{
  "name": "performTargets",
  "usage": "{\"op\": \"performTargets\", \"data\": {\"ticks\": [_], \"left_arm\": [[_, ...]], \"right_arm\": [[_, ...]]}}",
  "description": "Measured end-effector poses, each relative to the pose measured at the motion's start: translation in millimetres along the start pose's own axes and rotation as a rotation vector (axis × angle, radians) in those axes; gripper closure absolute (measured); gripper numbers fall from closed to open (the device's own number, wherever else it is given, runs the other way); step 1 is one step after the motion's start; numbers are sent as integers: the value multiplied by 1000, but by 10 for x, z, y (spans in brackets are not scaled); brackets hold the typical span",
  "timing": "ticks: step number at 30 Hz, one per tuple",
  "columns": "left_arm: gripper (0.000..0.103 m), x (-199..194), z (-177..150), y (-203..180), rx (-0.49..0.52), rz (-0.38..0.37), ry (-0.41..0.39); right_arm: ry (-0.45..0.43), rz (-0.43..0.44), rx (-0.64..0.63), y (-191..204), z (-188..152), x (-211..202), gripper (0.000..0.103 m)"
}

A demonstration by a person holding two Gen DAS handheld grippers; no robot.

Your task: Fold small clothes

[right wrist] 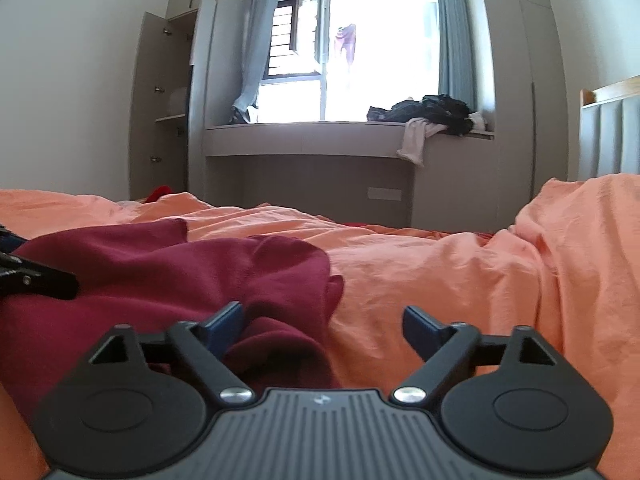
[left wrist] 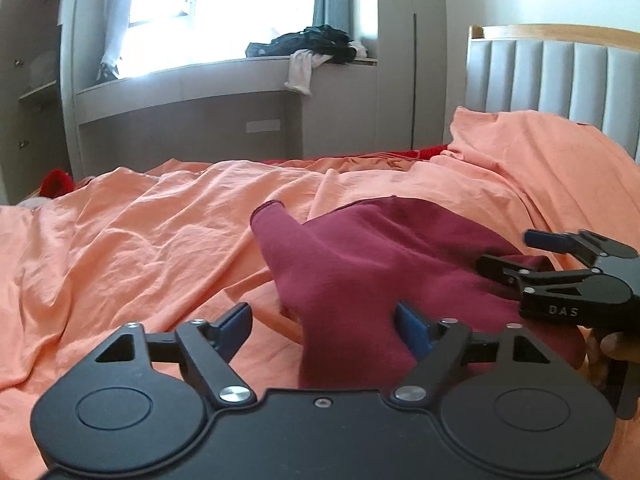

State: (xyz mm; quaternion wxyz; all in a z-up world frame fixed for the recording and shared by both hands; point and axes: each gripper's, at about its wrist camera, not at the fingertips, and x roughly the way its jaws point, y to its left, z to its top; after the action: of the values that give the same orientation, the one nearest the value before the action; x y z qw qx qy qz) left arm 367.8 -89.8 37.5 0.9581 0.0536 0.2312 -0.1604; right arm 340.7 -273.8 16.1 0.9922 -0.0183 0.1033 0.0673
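Maroon garment (left wrist: pixel 360 264) rumpled — left gripper (left wrist: pixel 324 326) jaws apart

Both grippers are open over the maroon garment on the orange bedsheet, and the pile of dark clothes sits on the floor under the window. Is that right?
Not quite. The pile of dark clothes sits on the window ledge, not the floor; the right wrist view shows it clearly. The rest holds: the left gripper and right gripper are both open over the maroon garment on the orange bedsheet.

Maroon garment (left wrist: pixel 360 256), rumpled, on orange bedsheet (left wrist: pixel 120 240)
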Motion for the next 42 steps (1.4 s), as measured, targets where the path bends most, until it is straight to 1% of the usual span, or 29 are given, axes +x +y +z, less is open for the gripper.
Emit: {"op": "performTargets", "data": {"ticks": [5,10,15,17,21,24,30,34,38,42], "left_arm": [[4,-81,0,-23,-4,47,-22],[1,-224,13,-20,-43,84,-32],[1,-420,10,-46,-83,118,-52],[1,-519,6,-94,-73,129,-62],[1,-778,-63,-228,-32,186,-114],[1,-999,-134,-277,-26,216,-163],[1,-1408,-284,-313,-63,215,-215],[1,-1636,-403,-336,-74,229,-244],[0,-1784,-529,-338,-79,250,-266],[0,-1888,-670,-322,-99,248,-285]], "right_arm": [[-1,-51,-6,-10,19,-39,2],[-8,-66,19,-15,49,-149,0],[-41,-70,94,9,115,-383,0],[-72,-65,109,41,145,-515,0],[-143,-71,73,164,196,-810,0],[-196,-70,55,266,195,-1052,0],[-273,-43,52,455,112,-1509,0],[-319,-43,53,530,47,-1753,0],[-358,-53,68,559,-30,-1950,0],[-371,-70,86,557,-117,-2079,0]]}}
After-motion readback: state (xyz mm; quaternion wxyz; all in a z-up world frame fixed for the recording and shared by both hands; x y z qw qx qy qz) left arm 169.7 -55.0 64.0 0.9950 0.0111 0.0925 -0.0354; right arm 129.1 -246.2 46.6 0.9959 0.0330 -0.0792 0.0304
